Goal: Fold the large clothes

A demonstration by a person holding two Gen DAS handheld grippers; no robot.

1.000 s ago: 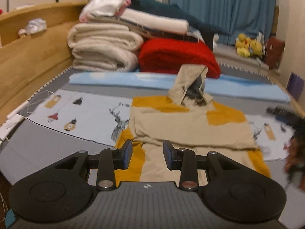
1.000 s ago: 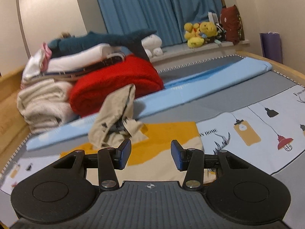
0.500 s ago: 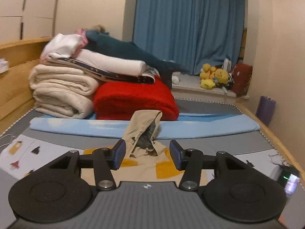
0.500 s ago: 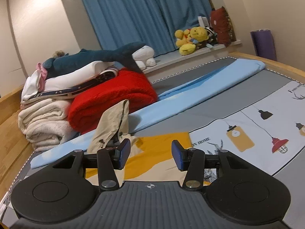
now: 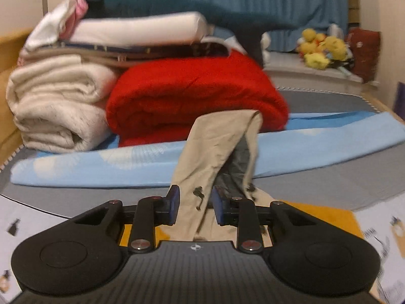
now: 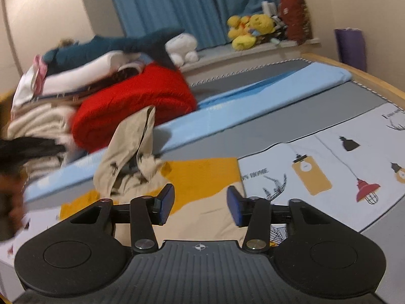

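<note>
Left wrist: hood (image 5: 215, 152) between closing left tongs (image 5: 195, 209).

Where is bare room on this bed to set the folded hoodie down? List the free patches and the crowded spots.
Free: the grey sheet strip between the long light-blue pad and the lamp-print white cloth, and the cloth itself right of the tan-and-mustard hoodie. Crowded: the far left corner, where the folded red blanket and cream blankets are stacked.

- The left gripper (image 5: 195, 209) jaws are closing with the beige hood (image 5: 217, 149) between them.
- The hood stands up from the hoodie (image 5: 326, 215) on the bed (image 5: 329, 174).
- A red blanket (image 5: 197, 96) lies behind.
</note>
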